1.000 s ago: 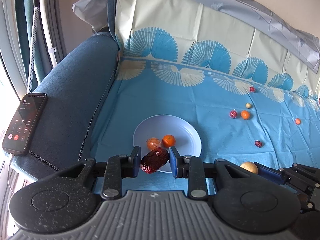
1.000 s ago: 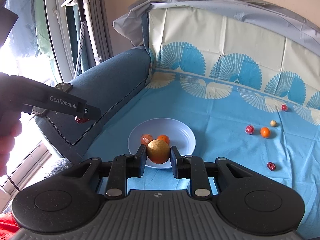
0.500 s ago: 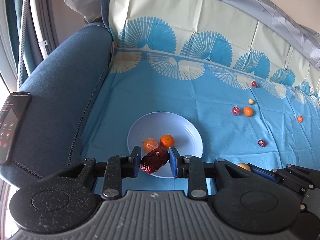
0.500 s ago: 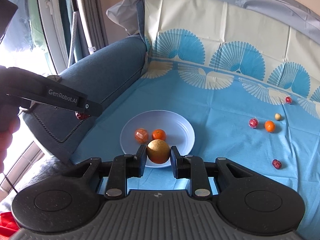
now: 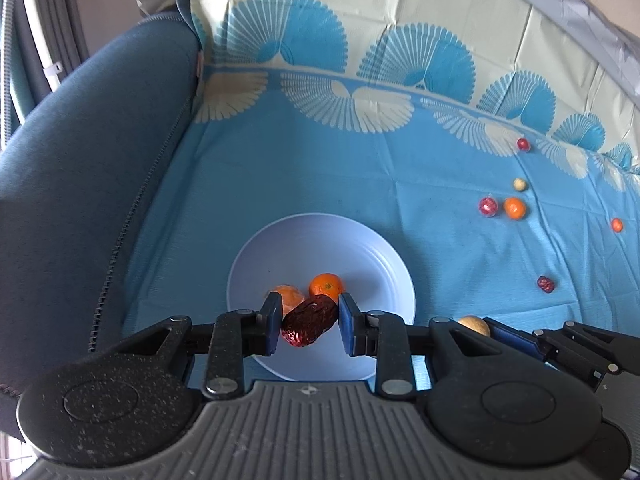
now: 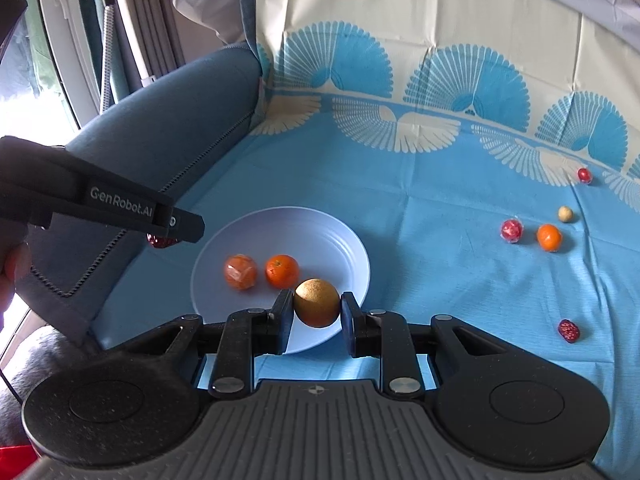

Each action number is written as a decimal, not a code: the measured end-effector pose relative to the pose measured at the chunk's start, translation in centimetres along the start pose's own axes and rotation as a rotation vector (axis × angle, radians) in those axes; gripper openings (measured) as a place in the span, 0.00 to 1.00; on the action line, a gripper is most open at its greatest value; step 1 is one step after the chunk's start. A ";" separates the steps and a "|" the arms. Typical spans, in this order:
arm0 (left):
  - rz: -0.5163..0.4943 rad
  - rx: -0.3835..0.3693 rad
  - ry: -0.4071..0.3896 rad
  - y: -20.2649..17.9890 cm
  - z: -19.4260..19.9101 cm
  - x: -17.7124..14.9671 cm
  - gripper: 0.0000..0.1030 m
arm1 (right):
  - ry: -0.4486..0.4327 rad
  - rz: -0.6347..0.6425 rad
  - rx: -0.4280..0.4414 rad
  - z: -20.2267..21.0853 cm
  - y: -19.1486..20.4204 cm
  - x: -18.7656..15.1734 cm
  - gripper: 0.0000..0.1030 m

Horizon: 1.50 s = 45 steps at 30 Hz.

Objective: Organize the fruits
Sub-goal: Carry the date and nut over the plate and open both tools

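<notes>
- Blue fan-patterned cloth (image 5: 320,168) covers a sofa seat, with the dark blue armrest (image 5: 88,152) to the left of both sets of jaws.
- Left gripper (image 5: 308,322): jaws clamped on a wrinkled dark red date (image 5: 310,320), held above the near part of the white plate (image 5: 360,256).
- Right gripper (image 6: 316,310): jaws clamped on a round yellow-brown fruit (image 6: 317,302), hanging over the plate's near-right rim.
- Just beyond the jaws, on the plate, sit a small orange (image 6: 282,271) and a wrapped orange sweet-like piece (image 6: 239,272), close together.
- Compared with a second ago, both views have closed in on the plate and tipped downward; the phone on the armrest has left the left view. Both loads look carried in for release.
- Well right of the jaws, several fruits remain loose on the cloth: a red wrapped piece (image 6: 511,231) beside another orange (image 6: 549,237), a pale ball (image 6: 565,213), two further red ones (image 6: 569,330) (image 6: 584,175).
- My reading: two deliveries are about to finish, with several pickups left.
</notes>
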<state>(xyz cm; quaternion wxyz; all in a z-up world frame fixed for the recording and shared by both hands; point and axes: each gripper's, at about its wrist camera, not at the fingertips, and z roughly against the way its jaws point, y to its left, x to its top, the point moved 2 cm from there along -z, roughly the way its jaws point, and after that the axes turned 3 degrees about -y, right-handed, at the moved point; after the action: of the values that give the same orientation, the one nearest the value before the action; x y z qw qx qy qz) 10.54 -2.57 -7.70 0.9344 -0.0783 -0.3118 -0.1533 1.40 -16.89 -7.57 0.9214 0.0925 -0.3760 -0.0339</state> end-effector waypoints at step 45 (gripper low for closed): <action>-0.045 0.173 0.024 3.2 0.6 -2.2 1.00 | 0.078 0.026 -0.003 -0.6 0.1 -0.5 0.91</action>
<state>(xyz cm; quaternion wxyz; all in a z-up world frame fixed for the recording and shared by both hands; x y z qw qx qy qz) 9.59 1.10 -8.74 0.9377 0.0116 -0.3145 -0.1476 1.46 -16.59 -8.28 0.9359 0.0874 -0.3408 -0.0189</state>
